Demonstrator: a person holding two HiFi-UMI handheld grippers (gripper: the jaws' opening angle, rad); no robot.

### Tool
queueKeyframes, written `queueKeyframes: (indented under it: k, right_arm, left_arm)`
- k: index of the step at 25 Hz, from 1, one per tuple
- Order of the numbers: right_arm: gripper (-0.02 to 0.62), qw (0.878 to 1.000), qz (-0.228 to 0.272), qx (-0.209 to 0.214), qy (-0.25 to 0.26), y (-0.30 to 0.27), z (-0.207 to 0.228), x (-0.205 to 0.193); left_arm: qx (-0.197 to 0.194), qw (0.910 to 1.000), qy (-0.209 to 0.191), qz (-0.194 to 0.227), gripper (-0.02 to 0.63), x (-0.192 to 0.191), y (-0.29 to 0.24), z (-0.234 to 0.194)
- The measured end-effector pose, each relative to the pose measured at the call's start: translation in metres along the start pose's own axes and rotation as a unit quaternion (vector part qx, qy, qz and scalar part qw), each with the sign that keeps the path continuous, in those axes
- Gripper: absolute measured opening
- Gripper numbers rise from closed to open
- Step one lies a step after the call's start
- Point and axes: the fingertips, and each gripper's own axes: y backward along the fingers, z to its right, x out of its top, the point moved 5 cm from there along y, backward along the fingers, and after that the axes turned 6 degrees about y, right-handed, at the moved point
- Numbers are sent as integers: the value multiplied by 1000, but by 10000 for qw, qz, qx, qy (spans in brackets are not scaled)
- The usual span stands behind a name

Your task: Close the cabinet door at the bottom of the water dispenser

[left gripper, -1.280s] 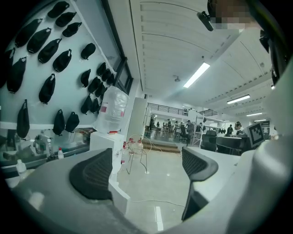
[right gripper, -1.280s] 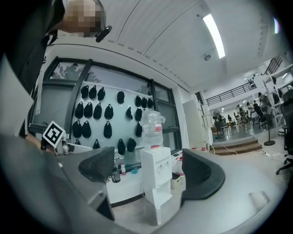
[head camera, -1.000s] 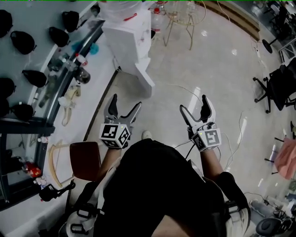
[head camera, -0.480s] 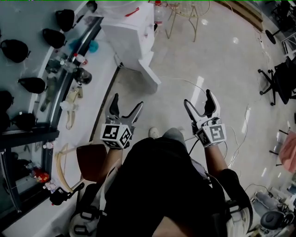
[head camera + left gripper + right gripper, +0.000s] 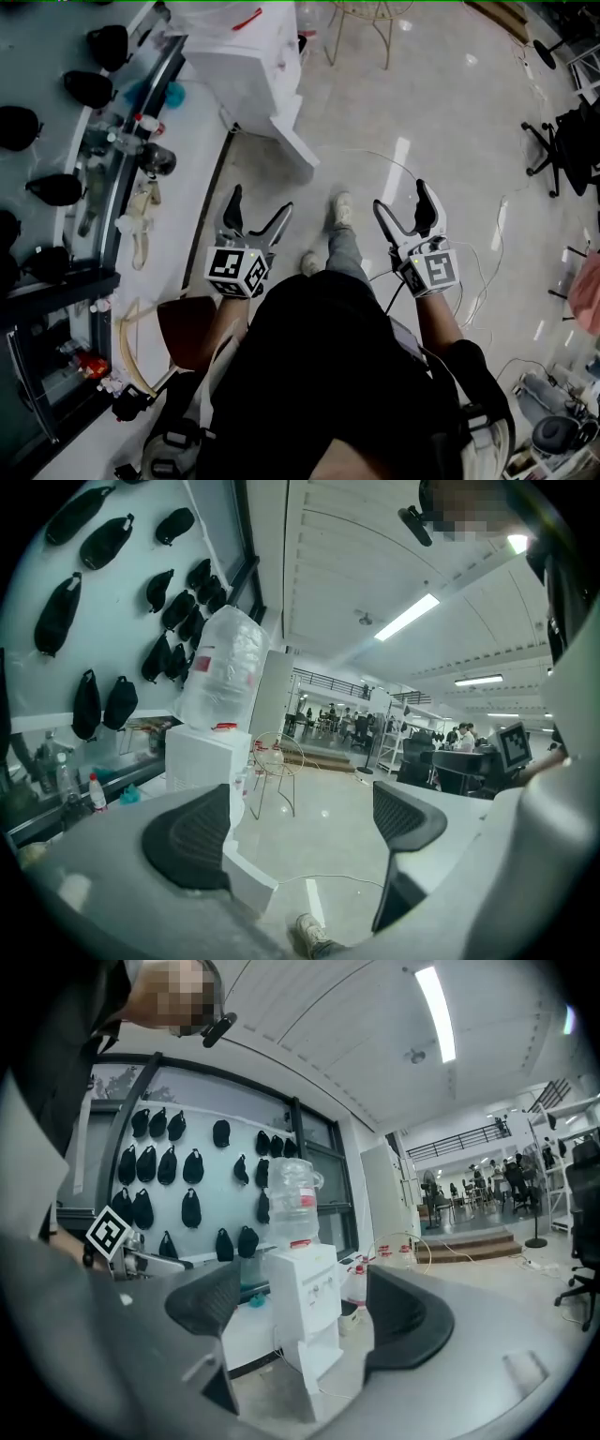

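Observation:
The white water dispenser [image 5: 246, 67] stands at the top of the head view with a clear bottle [image 5: 223, 675] on it. Its bottom cabinet door [image 5: 298, 150] hangs open, swung out over the floor. The dispenser [image 5: 302, 1290] and its door [image 5: 323, 1387] also show in the right gripper view. My left gripper [image 5: 259, 208] is open and empty, short of the door. My right gripper [image 5: 403, 201], further right, has its jaws wide and closing, with nothing between them. Neither gripper touches the dispenser.
A counter [image 5: 178, 178] with bottles and clutter runs along the left, below a wall hung with black bags [image 5: 60, 187]. A wire stool [image 5: 361, 23] stands beyond the dispenser, and a cable [image 5: 375, 159] lies on the floor. Office chairs [image 5: 567, 141] are at the right. The person's shoe [image 5: 340, 209] is between the grippers.
The person has stepped toward the dispenser, and a leg and shoe now show between the grippers. Both grippers have gone forward and a little down. The right jaws have narrowed slightly.

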Motion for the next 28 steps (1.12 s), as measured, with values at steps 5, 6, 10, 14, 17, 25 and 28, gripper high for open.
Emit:
queueKeyframes:
  k: [5, 6, 10, 14, 17, 25, 28]
  right_arm:
    - [413, 9997, 2, 224, 13, -37, 17, -3]
    - [410, 9997, 2, 253, 6, -46, 22, -4]
    - [403, 9992, -100, 375, 2, -79, 45, -16]
    - [396, 9981, -285, 549, 55, -117, 72, -28]
    - [393, 9971, -375, 667, 57, -145, 91, -38]
    - [387, 9922, -765, 975, 108, -196, 132, -82]
    - [383, 9887, -1031, 1069, 205, -208, 147, -109]
  left_arm:
    - [97, 9999, 17, -138, 474, 0, -31, -9]
    - [112, 9998, 8, -178, 474, -1, -40, -12]
    - [220, 9992, 30, -321, 474, -5, -73, -22]
    - [292, 9984, 162, -466, 474, -8, -112, -30]
    - [331, 9974, 211, -607, 474, -15, -144, -37]
    - [478, 9918, 444, -1097, 474, -53, -220, -58]
    - [488, 9884, 554, -1328, 474, -74, -245, -71]
